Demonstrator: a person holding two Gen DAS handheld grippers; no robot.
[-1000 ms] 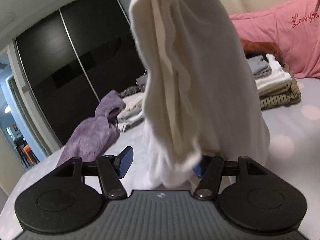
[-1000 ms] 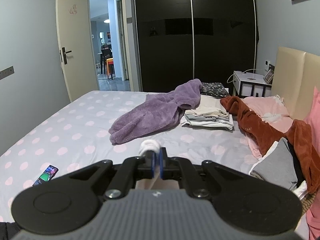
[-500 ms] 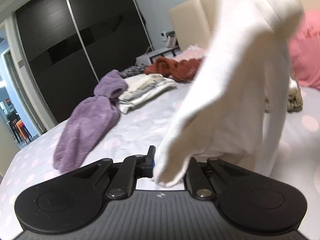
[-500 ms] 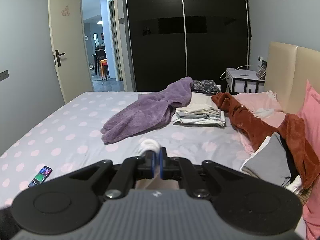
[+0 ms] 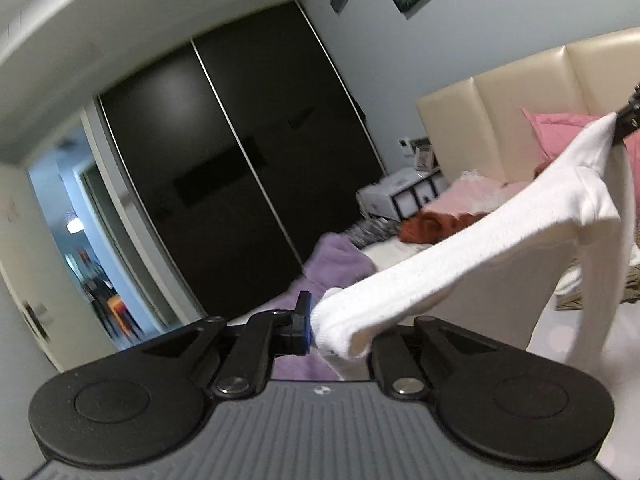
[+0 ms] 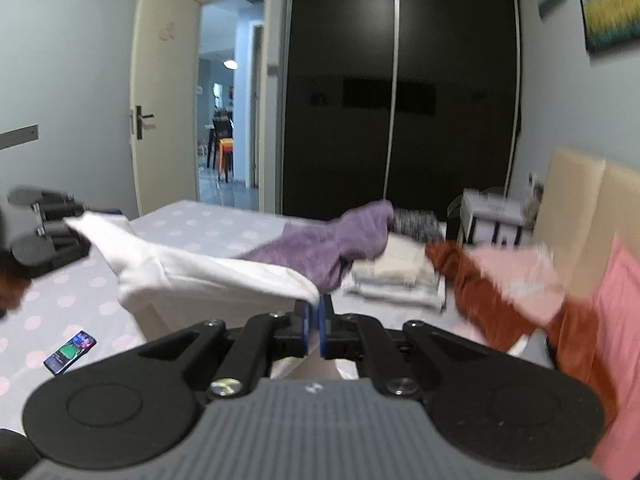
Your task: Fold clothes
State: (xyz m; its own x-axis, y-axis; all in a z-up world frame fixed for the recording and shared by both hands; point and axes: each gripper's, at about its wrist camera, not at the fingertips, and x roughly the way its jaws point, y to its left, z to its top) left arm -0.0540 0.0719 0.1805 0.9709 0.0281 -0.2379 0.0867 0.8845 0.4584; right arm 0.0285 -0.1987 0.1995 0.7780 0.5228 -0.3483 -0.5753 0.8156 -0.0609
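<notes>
A white garment (image 5: 460, 268) is stretched in the air between both grippers above the bed. My left gripper (image 5: 340, 328) is shut on one bunched end of it. My right gripper (image 6: 316, 320) is shut on the other end, where the white garment (image 6: 208, 276) runs off to the left. In the right wrist view the left gripper (image 6: 72, 224) shows at the far left, clamped on the cloth. In the left wrist view the right gripper (image 5: 624, 124) shows at the right edge. The rest of the garment hangs down below the taut edge.
A purple fleece (image 6: 328, 244) lies on the dotted bed (image 6: 208, 224) beside a stack of folded clothes (image 6: 396, 280). A rust garment (image 6: 480, 292) and pink pillows (image 6: 624, 304) lie by the headboard. A phone (image 6: 70, 352) rests at the bed's left. Dark wardrobe doors (image 6: 400, 92) stand behind.
My left gripper closed on the garment's lower end and rose with it, pulling the cloth out sideways. The garment went from hanging straight down to stretched between both grippers. The right gripper barely shifted.
</notes>
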